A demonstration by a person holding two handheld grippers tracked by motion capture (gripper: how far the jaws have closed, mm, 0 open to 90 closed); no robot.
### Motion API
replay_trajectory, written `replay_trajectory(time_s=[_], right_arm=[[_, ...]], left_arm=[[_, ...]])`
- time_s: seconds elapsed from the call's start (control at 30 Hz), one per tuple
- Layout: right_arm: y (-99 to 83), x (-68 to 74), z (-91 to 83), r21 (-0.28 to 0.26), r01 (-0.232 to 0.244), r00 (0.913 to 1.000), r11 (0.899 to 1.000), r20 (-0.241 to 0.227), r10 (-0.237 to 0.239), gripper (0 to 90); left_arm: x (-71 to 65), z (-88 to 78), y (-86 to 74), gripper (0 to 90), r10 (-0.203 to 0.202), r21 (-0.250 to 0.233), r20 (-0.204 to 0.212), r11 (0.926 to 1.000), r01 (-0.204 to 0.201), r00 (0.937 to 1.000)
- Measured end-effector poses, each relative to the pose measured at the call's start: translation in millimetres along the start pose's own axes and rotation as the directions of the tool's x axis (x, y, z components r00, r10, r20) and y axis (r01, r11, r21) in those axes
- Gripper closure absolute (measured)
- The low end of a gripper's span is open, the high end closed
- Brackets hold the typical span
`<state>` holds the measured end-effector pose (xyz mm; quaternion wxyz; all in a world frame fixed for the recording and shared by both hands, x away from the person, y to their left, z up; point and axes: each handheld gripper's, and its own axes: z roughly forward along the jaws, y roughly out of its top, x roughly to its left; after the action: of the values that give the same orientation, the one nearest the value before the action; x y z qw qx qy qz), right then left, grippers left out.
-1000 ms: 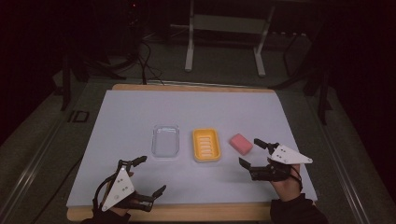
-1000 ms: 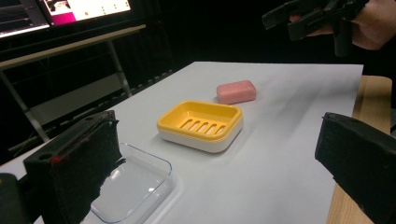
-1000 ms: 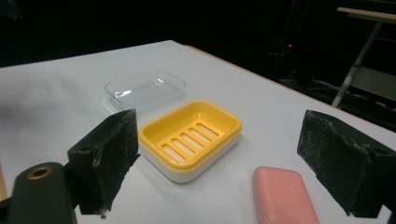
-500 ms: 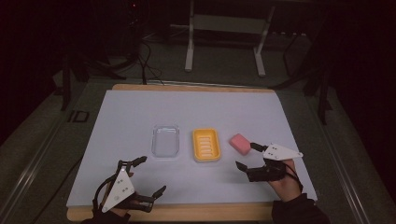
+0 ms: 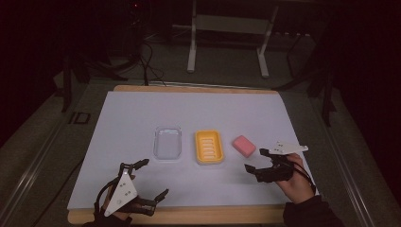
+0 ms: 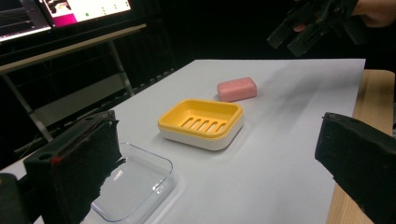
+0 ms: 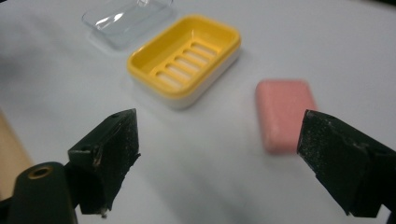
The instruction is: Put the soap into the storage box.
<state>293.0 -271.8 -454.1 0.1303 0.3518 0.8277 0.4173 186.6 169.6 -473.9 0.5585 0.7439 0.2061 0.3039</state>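
The right claw (image 5: 255,161) is wide open and holds nothing; its jaws stand just beside the pink soap (image 5: 244,145), not touching it. The right hand (image 5: 295,182) points it toward the yellow soap dish (image 5: 208,146). The left claw (image 5: 150,178) is open too, empty, near the surface (image 5: 236,111) edge. Since before, the right claw moved lower and closer to the soap.

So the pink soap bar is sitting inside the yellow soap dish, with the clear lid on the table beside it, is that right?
Not quite. The pink soap bar lies on the table beside the yellow soap dish, which is empty, as the high view shows. The clear lid does sit beside the dish.
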Motion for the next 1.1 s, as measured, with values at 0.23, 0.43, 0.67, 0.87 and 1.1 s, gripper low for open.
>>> replay_trajectory(time_s=[0.23,0.43,0.67,0.87,1.1], right_arm=[[-0.5,-6.3,-4.6,0.129,-0.064,0.9969,0.990,-0.037,0.070,13.1],[0.2,-9.2,-2.0,0.261,-0.076,0.9952,0.962,-0.041,0.089,15.3],[1.4,-13.5,3.0,0.381,-0.059,0.9974,0.923,-0.016,0.071,15.2],[2.6,-17.9,4.8,0.450,-0.052,0.9973,0.892,-0.022,0.070,15.2],[4.3,-23.5,6.9,0.528,-0.043,0.9952,0.848,-0.052,0.083,15.3]], left_arm=[[-1.0,0.8,-0.1,0.6,0.012,0.010,-0.001,0.9999,-0.012,0.9999],[-1.7,1.5,-0.4,0.7,0.017,0.018,-0.001,0.9997,-0.017,0.9999],[-1.9,1.6,-0.4,0.6,0.020,0.019,-0.001,0.9996,-0.020,0.9998],[-2.4,1.8,-0.4,0.7,0.022,0.021,0.003,0.9995,-0.022,0.9998],[-2.5,1.8,-0.3,0.7,0.022,0.021,0.003,0.9995,-0.022,0.9998]])
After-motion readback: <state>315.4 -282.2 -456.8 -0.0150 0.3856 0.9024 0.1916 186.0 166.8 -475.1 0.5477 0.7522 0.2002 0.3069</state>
